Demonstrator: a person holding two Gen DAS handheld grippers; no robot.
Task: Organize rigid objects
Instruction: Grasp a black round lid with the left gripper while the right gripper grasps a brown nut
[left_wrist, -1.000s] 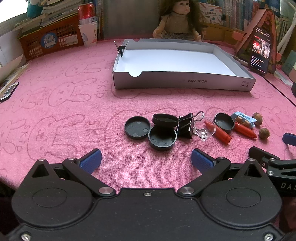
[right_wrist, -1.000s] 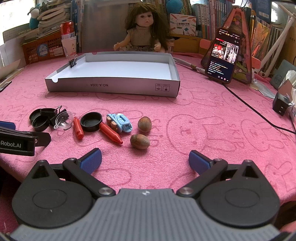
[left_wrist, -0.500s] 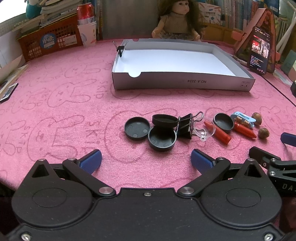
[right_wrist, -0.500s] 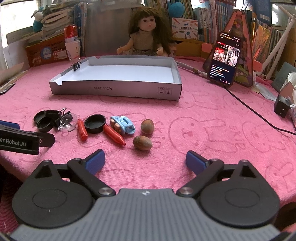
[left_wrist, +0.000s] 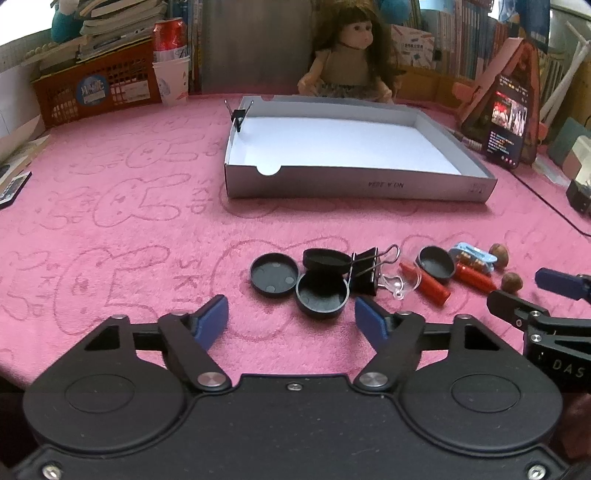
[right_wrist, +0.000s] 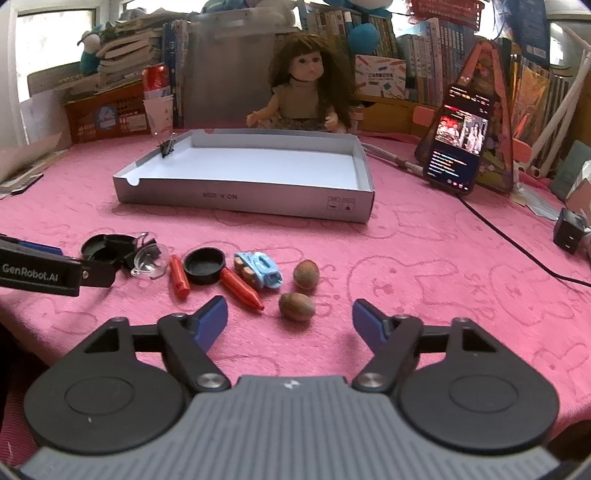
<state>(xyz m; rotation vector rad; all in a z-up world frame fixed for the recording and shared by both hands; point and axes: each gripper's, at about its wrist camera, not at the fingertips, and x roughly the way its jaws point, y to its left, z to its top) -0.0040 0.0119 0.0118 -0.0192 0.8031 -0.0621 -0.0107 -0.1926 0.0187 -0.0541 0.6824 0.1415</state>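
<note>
Both sets of jaws have just been closing with nothing between them, left gripper and right gripper half-open above the clutter, white tray unfilled, so sorting hasn't begun.

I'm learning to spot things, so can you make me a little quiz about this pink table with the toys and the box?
1. True or false: the white box already holds the two nuts.
2. How many red crayons lie on the pink cloth?
3. Which is closest to the right gripper: A) the nearer nut, B) the phone, C) the doll?

Key:
1. False. Both nuts lie on the cloth; only a small binder clip sits on the box's wall.
2. Two.
3. A. It lies just ahead of the jaws, which have just been closing with nothing between them.
</note>
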